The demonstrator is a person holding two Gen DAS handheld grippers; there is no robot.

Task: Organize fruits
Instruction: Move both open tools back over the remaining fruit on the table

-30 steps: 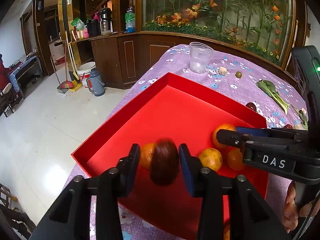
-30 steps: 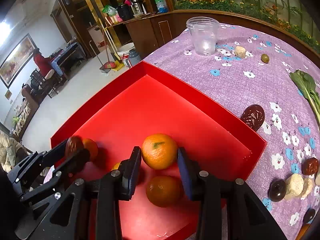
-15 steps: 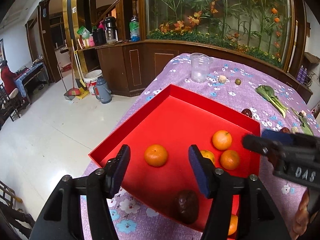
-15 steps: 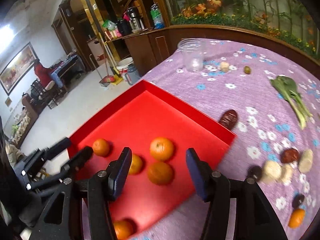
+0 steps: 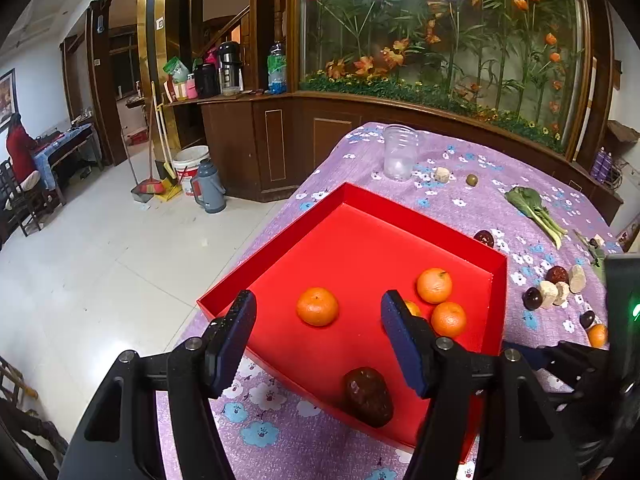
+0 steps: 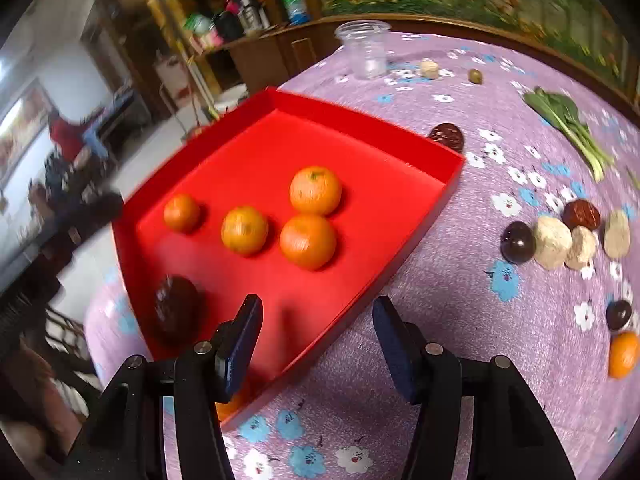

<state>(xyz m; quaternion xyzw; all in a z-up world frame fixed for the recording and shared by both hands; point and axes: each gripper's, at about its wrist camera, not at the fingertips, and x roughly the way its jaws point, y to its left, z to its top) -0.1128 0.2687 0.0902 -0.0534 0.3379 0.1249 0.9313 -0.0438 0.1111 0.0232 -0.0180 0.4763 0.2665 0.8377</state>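
Observation:
A red tray (image 5: 360,204) (image 6: 400,148) lies on the purple flowered tablecloth. It holds several oranges (image 5: 317,306) (image 6: 315,191) and a dark brown fruit (image 5: 368,396) (image 6: 176,308) near its front corner. My left gripper (image 5: 316,340) is open and empty, raised above the tray's near edge. My right gripper (image 6: 316,344) is open and empty over the tray's front right edge. Another orange (image 6: 623,354) (image 5: 597,335) lies on the cloth to the right. A dark brown fruit (image 6: 447,137) (image 5: 484,238) lies just behind the tray.
Dark plums and pale lumps (image 6: 554,236) (image 5: 554,286) lie on the cloth right of the tray. A clear plastic cup (image 5: 399,158) (image 6: 366,54), a small green fruit (image 5: 472,179) and a leafy green (image 5: 534,210) (image 6: 568,122) lie farther back. The table edge drops to the floor on the left.
My left gripper opened and dropped the dark brown fruit into the tray, then pulled back and up. My right gripper opened wider and drew back to the right, off the oranges.

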